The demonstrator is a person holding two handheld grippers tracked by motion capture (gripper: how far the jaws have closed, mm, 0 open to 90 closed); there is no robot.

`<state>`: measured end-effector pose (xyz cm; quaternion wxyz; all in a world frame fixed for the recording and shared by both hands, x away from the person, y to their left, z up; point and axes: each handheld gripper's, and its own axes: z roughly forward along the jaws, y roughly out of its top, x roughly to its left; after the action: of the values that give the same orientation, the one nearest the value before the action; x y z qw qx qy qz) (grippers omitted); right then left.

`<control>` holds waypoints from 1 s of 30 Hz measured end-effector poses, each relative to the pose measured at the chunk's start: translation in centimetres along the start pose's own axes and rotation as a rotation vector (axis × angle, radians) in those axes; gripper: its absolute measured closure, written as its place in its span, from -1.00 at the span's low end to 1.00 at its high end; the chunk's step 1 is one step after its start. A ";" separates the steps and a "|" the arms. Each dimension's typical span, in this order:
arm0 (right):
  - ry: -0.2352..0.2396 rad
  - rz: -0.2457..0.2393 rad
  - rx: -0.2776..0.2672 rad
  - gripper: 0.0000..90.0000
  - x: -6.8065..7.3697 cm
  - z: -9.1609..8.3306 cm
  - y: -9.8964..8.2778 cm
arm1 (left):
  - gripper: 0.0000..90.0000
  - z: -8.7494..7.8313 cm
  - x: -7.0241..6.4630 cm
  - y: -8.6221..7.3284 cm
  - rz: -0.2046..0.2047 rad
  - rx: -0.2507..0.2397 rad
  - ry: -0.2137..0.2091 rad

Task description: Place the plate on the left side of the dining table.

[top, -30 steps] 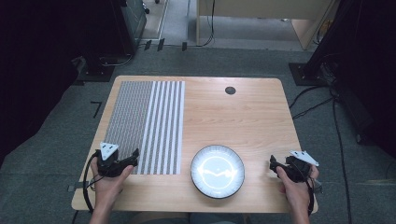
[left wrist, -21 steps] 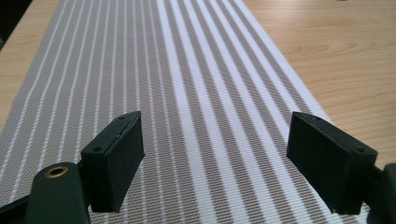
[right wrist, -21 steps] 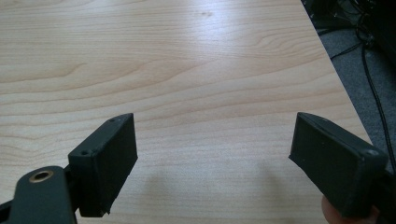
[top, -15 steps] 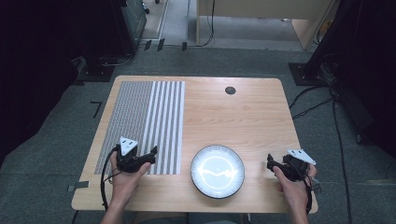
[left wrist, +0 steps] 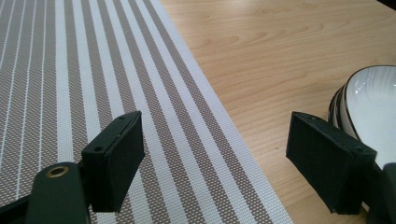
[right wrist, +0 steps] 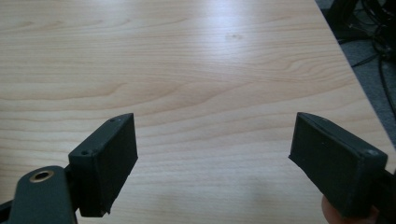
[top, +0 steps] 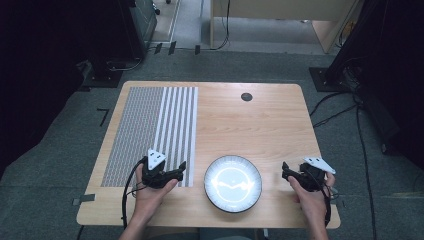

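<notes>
Jaws wide, empty on both; left gripper [top: 176, 169] moved right over placemat [top: 150, 125], nearer plate [top: 233, 183]; right gripper [top: 289, 170] unmoved.

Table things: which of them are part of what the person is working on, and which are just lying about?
In the job, as far as I can judge:
- plate, between the two claws
- striped mat, under the left claw
- left claw, open, near the plate
- right claw, open

Just there:
- dark round cap at the table's far side
- cables on the floor

overhead light glares off the white plate [top: 233, 183] and wooden table [top: 250, 125]; surroundings stay dark, and the near jaws blur softly.
</notes>
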<state>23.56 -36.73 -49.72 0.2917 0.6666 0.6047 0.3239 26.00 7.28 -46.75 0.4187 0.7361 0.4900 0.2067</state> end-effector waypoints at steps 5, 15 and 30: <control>0.025 -0.020 0.004 -0.67 0.9 0.1 0.1 | -0.56 -0.1 -0.5 0.1 -0.011 -0.005 -0.021; 0.071 0.011 -0.006 -0.67 2.0 -0.5 0.3 | -0.56 0.6 -2.1 0.1 0.002 0.013 -0.075; 0.112 0.035 -0.057 -0.45 3.6 -2.1 0.3 | -0.49 1.4 -5.0 -0.4 0.081 0.045 -0.118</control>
<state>22.34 -33.14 -47.90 0.2707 0.6492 0.5988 0.3829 24.62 2.27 -47.39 0.4214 0.7756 0.4388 0.1685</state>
